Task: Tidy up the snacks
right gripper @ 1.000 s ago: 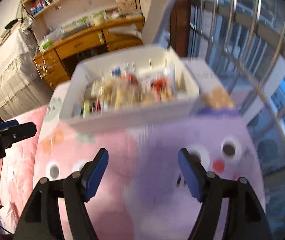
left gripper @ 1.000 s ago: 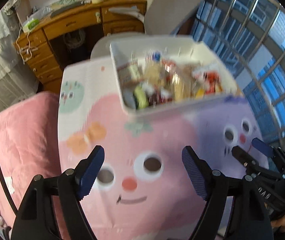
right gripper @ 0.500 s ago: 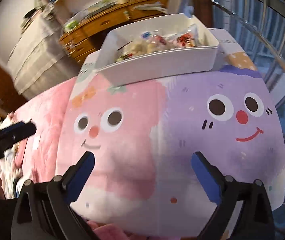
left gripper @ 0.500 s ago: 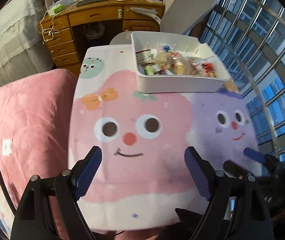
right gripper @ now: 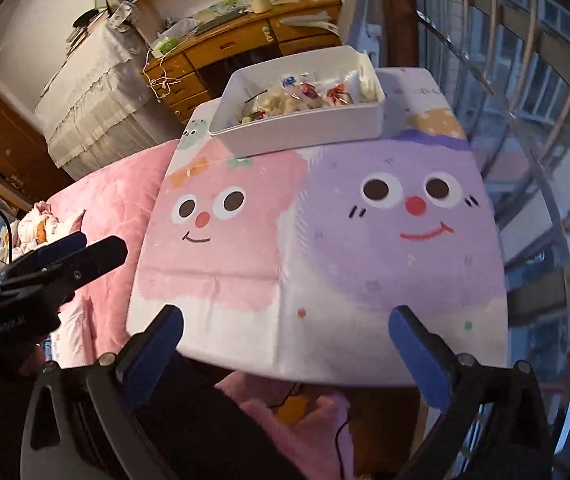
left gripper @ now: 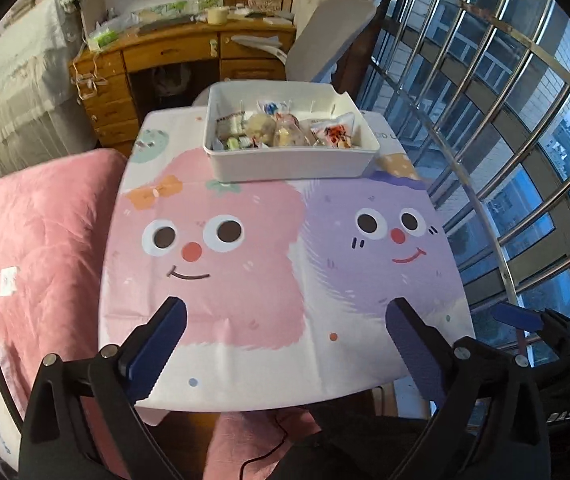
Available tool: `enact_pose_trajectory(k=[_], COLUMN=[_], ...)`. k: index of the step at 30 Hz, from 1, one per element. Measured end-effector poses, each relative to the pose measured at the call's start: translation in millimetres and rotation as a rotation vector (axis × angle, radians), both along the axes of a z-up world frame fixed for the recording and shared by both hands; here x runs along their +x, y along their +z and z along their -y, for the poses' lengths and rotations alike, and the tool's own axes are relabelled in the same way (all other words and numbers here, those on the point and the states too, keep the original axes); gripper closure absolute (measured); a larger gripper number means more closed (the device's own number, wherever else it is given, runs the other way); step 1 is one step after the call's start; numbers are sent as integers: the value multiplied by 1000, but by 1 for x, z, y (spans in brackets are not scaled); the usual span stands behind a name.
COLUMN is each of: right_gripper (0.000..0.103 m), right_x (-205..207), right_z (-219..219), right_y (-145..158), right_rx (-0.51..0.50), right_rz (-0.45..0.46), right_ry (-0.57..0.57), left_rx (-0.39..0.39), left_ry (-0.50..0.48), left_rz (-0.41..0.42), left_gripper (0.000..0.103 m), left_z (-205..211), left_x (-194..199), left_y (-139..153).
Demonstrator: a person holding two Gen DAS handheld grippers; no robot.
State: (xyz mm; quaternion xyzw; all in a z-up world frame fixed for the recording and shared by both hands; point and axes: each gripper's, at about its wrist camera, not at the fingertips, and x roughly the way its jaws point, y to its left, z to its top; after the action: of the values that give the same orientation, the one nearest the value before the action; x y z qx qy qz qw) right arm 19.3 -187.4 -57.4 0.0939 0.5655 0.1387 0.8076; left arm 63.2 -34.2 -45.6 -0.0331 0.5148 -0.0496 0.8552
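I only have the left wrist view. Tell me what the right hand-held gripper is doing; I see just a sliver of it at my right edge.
Observer: The right hand-held gripper is wide open with nothing between its fingers, aimed across the cartoon table mat toward the white snack bin.
Operator: Report where my left one sits from that side.
Observer: The left hand-held gripper shows off the mat's left edge, in front of the pink blanket, touching nothing.
Operator: Name anything beyond that blanket.
Observer: A heap of pale and orange fabric lies at its far left; I cannot tell what it is.
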Motion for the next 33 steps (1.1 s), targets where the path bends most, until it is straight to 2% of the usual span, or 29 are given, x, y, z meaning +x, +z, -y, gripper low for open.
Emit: enact_pose_trajectory(k=[3, 6, 10, 17, 33], right_gripper=[0, 0, 0, 0, 0], right_x=[-8, -17, -22, -17, -1], right_z=[-4, -20, -28, -22, -8], right_y=[15, 33, 45, 42, 32], right_rx=[-14, -75, -121, -144, -131], right_rz=[20, 95, 142, 119, 98], right_ry=[-2, 64, 74, 41, 24], left_rx=[38, 49, 65, 73, 109], left_ry=[47, 112, 158, 181, 180], left_rz=[23, 38, 39, 50, 69], left_gripper=[2, 1, 1, 1, 1], left_z=[-4, -12, -15, -8, 9], left_x=[-8, -14, -22, -24, -12], left_y=[13, 22, 27, 25, 26])
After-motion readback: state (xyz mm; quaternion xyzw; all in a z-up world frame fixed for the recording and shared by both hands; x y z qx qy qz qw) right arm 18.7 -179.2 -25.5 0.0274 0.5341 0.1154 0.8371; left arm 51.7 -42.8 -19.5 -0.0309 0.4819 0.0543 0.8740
